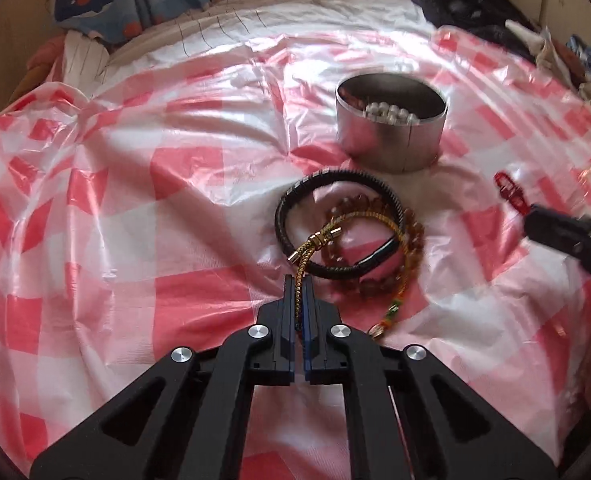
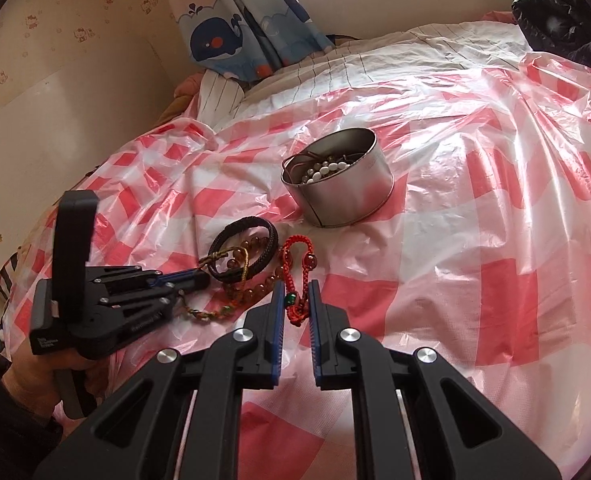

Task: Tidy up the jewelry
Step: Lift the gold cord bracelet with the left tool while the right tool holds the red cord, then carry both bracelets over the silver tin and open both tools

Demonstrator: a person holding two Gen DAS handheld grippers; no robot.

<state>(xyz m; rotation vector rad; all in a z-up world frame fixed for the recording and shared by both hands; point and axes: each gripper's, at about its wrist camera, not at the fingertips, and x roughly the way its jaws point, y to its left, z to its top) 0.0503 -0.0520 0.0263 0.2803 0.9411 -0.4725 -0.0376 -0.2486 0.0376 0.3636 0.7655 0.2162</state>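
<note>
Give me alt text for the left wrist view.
The left gripper is shut on a gold braided cord bracelet lying tangled with a black bracelet and an amber bead bracelet on a red-checked plastic sheet. Beyond stands a round metal tin holding white beads.

Left wrist cam sits low behind the left hand-held gripper (image 1: 299, 284), looking fwd along its 2 fingers across the bed w/ red-and-white checked plastic sheet (image 1: 95, 208), close to the pile of bracelets (image 1: 347, 228). Right wrist cam, behind the right hand-held gripper (image 2: 296, 292), looks from a bit higher and further right, angled toward the wall and whale-print curtain (image 2: 235, 36). Both views share the bracelets, the round silver metal tin (image 1: 391, 128) beyond them, the checked sheet and curtain. Each cam catches the other gripper at its frame edge.
</note>
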